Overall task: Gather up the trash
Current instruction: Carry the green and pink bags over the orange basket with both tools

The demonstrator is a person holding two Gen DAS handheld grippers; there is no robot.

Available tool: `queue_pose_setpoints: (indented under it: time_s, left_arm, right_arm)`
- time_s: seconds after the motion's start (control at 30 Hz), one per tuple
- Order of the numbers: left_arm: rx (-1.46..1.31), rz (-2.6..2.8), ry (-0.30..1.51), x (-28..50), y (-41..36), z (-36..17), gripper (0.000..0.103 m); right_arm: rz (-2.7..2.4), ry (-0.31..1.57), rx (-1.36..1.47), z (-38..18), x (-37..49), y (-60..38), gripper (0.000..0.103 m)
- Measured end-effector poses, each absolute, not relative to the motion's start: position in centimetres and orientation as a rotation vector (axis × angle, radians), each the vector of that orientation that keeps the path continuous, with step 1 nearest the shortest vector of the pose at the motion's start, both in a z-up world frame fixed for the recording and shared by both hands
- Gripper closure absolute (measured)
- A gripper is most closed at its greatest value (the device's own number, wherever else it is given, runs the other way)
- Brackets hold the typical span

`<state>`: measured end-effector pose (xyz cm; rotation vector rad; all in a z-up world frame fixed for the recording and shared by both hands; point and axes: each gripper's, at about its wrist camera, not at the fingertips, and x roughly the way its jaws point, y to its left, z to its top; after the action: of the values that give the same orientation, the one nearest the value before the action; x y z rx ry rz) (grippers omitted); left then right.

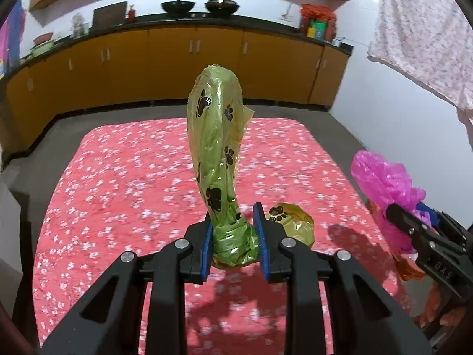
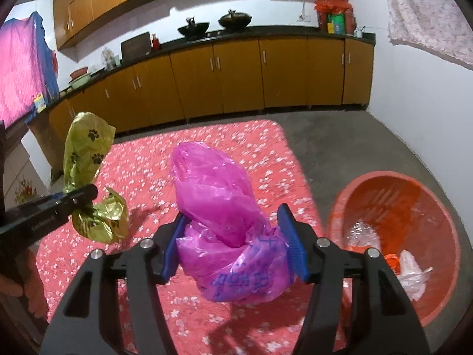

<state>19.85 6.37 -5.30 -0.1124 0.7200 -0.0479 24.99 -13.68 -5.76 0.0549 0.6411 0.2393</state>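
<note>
My left gripper [image 1: 233,236] is shut on a knotted green plastic bag with black paw prints [image 1: 217,136], held above the red flowered cloth; it also shows in the right wrist view [image 2: 88,159] at the left. My right gripper [image 2: 233,236] is shut on a crumpled magenta plastic bag [image 2: 221,207], which also shows in the left wrist view [image 1: 381,177] at the right. An orange bin [image 2: 437,207] stands on the floor to the right of my right gripper, with clear and white plastic trash [image 2: 411,275] inside.
A table with a red flowered cloth [image 1: 118,192] lies under both grippers. A yellow-green paw-print wad [image 1: 295,224] sits just right of my left gripper. Orange kitchen cabinets [image 1: 177,65] run along the far wall. A pale cloth [image 1: 428,29] hangs at upper right.
</note>
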Motion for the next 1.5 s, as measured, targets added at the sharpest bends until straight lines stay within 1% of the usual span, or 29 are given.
queue_pose_setpoints:
  time_s: [0.33,0.73,0.97,1.5]
  left_arm:
    - [-0.081,-0.189,0.699,20.2,0.3,-4.1,0.078]
    - [-0.030,-0.406,0.708,21.7,-9.7,-4.1,0.078]
    - [-0.001,-0.501,0.717,22.5,-14.5,-4.5,0.078]
    - [0.022,-0.586,0.774,24.8,-19.7,-6.5,0.078]
  right_arm:
    - [0.124,0.572,0.090,-3.8,22.6,-19.6,0.044]
    - [-0.097,0.540,0.149,-3.8,20.7,-29.0,0.044]
    - [-0.163,0.529,0.184,-4.2,20.4,-32.3,0.044]
    - [-0.208,0.541,0.293,-6.0,22.0,-36.4,0.044]
